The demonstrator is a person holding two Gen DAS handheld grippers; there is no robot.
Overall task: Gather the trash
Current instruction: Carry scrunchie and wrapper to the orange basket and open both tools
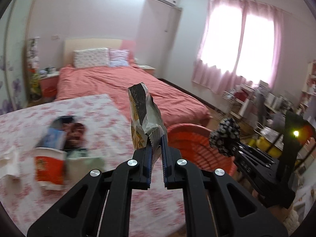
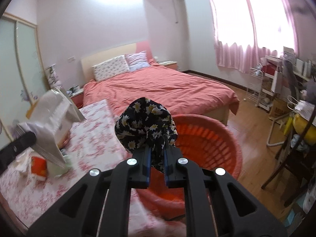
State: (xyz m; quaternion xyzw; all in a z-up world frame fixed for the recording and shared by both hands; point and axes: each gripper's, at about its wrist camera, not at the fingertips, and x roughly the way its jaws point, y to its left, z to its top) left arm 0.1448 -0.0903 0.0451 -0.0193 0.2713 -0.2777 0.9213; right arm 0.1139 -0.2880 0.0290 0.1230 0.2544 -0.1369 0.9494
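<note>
Left gripper (image 1: 156,148) pressed together on the bottom edge of a crumpled snack wrapper (image 1: 143,114). Wrapper standing nearly upright from the jaws, long axis running up and slightly left in the left wrist view, open torn end uppermost. Held clear above the floral tablecloth (image 1: 94,114), just left of the orange basket (image 1: 189,144).

Right gripper (image 2: 157,156) pinching a dark floral cloth bundle (image 2: 145,122). Bundle bunched into a rounded lump above the fingertips, no clear long axis, a tail hanging down between the jaws. Positioned over the near left rim of the orange basket (image 2: 209,138), at the table's right edge.

Remaining on the tablecloth, left side: red-and-white cup (image 1: 50,165), blurred blue packet (image 1: 55,136), white tissue (image 1: 8,164). All motion-blurred, detail uncertain.

Basket mouth open and unobstructed beside the table corner. Wooden floor (image 2: 254,138) open between basket, bed (image 2: 162,88) and cluttered shelving (image 2: 262,85) at right.
</note>
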